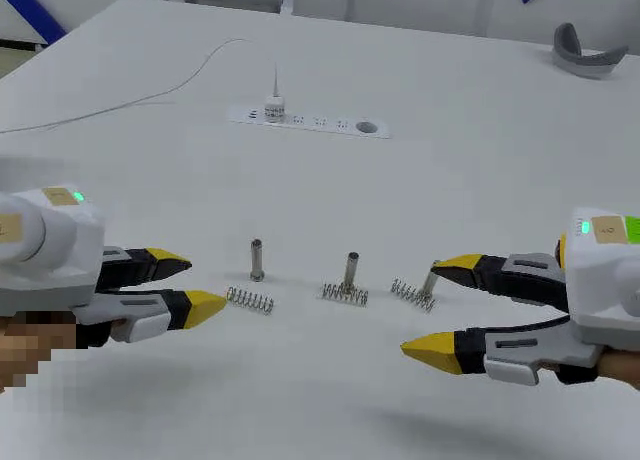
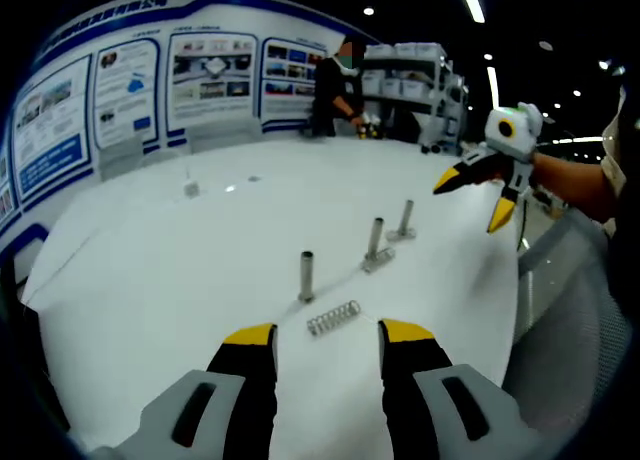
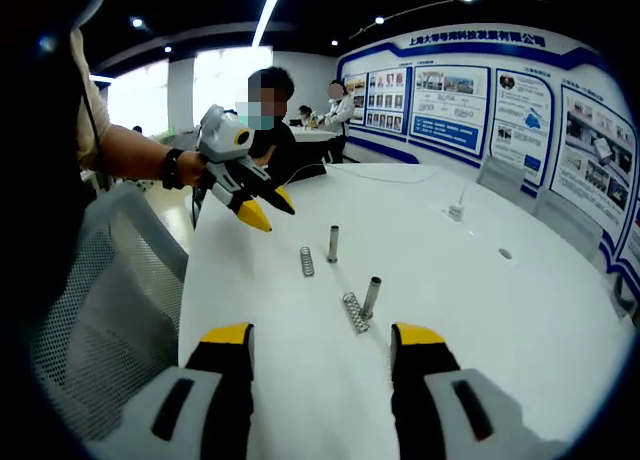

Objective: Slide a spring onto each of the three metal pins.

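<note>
Grippers point(image 1: 205, 283) poised open over three pins point(image 1: 351, 270) and three loose springs point(image 1: 344, 294) on a white tabletop point(image 1: 470, 100).

The left gripper's yellow-tipped fingers point(image 2: 250, 345) stand partly apart and the right gripper's point(image 1: 420, 308) fingers point(image 3: 228, 338) wider, both pairs empty and touching nothing. The pins stand upright in a row toward the person's edge of the tabletop. A spring lies flat by each pin's base, none threaded on, and the left spring point(image 1: 249, 300) lies just beyond the left fingertips. Tan labels point(image 1: 60, 195) on the grippers and blue-framed wall posters point(image 3: 450, 105) carry writing too small to read. A power strip point(image 1: 310, 122) lies toward the far edge.
</note>
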A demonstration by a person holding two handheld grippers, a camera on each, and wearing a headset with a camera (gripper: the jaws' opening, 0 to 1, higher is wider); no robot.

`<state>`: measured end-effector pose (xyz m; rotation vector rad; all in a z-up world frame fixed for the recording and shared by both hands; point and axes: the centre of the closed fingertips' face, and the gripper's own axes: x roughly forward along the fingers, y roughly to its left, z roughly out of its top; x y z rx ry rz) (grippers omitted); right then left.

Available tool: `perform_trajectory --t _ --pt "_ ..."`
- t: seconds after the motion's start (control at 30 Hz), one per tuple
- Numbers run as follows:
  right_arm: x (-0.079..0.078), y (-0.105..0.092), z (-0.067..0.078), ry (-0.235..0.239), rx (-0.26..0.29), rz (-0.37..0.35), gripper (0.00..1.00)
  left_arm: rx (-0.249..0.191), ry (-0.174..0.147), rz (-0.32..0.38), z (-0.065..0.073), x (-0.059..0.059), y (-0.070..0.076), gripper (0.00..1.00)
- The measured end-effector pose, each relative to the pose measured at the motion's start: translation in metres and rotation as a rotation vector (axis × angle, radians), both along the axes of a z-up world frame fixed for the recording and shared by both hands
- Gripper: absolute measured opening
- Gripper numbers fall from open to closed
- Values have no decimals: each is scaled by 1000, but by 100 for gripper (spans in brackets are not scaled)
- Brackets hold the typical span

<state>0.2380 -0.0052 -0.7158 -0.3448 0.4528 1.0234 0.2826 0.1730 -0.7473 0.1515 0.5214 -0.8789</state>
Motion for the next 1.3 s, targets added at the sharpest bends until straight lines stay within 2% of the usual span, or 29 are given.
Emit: perform_trajectory --t 0.23,0.4,0.6,0.97,1.3 --pt "4 17 -4 7 -17 44 53 -2 -4 2 -2 -3 2 41" --pt "6 38 -4 1 -23 85 50 -2 -8 -10 -4 -8 2 43" --pt "10 58 -13 12 -48 123 47 -3 -13 -13 -3 -8 3 43" --pt "28 82 -22 19 -41 107 36 3 -13 -35 -3 -10 3 44" --pt "41 102 -39 42 -42 98 28 2 -10 -42 -6 -8 0 43"
